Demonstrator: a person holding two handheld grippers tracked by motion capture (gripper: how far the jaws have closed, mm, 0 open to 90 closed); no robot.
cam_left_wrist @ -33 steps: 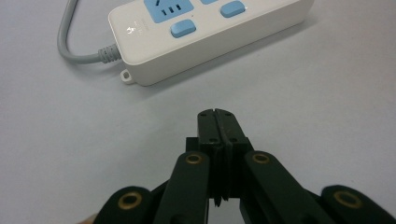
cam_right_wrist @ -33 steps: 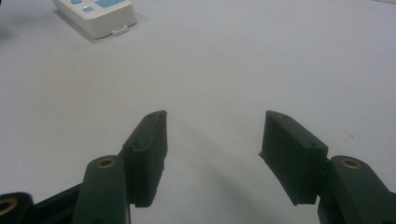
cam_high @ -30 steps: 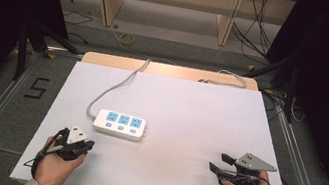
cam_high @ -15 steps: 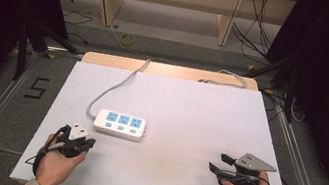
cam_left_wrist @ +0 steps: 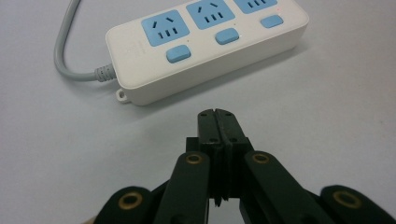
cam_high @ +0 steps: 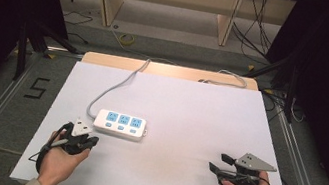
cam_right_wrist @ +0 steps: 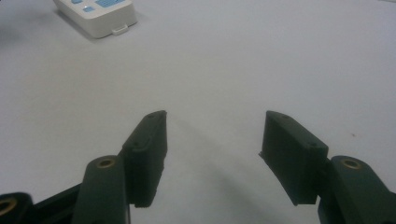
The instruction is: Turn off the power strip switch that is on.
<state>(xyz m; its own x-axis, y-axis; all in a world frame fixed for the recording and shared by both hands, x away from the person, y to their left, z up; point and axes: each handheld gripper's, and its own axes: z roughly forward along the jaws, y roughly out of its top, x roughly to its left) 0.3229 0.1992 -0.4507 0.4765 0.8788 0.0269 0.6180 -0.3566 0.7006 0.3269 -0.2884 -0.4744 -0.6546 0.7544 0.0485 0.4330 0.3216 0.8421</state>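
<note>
Power strip (cam_high: 120,124): white, three blue sockets, flat on the surface (cam_high: 190,107), left of centre. Likely rigid, light, smooth; best held across its long sides. Grey cord (cam_high: 113,86) trails away. Left gripper (cam_left_wrist: 218,122) near, fingers closed, empty. Right gripper (cam_right_wrist: 212,140) well apart, fingers open.

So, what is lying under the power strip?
The power strip lies flat on the white table. Its grey cable leaves toward the far edge. Whatever may be beneath its body is covered, so I cannot tell.
</note>
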